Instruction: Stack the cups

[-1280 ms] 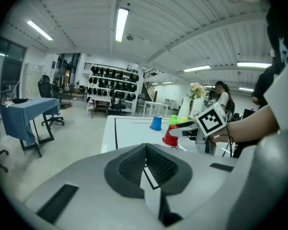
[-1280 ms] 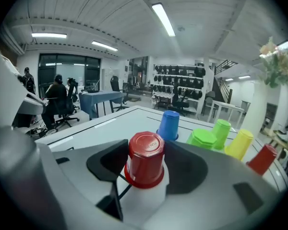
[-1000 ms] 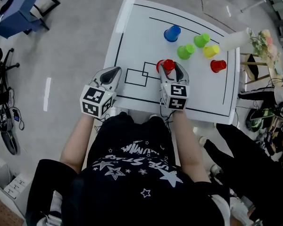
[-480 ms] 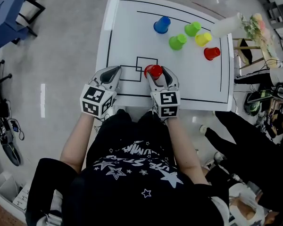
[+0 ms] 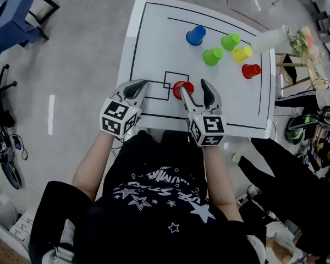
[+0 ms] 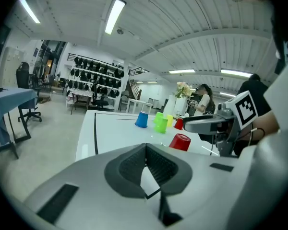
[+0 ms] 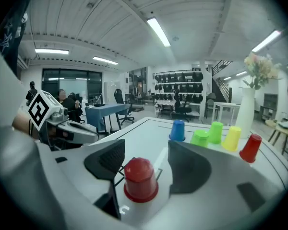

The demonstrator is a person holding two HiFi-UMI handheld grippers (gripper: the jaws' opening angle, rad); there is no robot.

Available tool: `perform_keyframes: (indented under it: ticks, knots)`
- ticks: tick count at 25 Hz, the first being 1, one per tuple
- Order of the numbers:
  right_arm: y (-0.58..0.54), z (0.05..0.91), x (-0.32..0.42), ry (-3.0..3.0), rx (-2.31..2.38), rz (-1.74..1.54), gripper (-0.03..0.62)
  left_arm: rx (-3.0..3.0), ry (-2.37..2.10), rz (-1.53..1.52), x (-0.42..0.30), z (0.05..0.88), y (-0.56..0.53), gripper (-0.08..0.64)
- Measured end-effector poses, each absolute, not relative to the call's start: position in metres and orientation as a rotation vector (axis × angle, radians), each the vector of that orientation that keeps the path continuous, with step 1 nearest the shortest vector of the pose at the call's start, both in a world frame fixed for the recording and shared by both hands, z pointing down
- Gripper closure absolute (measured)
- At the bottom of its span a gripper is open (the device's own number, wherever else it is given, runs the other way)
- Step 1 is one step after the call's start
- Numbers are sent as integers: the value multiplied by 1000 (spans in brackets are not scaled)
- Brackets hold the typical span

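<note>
Right tool (image 5: 194,88) just spread, no longer pinching red cup (image 7: 140,178), upside down on tabletop (image 5: 154,37) between jaws, at frame centre. Left tool (image 5: 138,87) pressed together, empty.

6 cups (image 5: 196,35) stand on the white table (image 5: 154,43).

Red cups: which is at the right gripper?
The near red cup, between the right gripper's jaws, which have just been opening; the other red cup stands beside the yellow cup.
</note>
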State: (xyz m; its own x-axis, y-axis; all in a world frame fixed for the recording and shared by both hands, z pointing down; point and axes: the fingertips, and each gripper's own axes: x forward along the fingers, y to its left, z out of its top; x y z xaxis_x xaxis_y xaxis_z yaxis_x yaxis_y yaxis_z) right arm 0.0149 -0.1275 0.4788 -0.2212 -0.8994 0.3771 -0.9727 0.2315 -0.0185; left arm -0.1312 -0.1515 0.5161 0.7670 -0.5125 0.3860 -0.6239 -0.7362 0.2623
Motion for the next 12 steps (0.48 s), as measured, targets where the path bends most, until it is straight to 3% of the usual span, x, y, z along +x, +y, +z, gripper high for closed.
perform_keyframes:
  ticks: [9,12]
  knots:
    - [-181,499,131,-2025,1859,411,308,2508,-1041,434,-127,511,-170,549]
    - [-207,510,149,-2026,1819,465,279,2487,-1090,451,-120,508,-176,549]
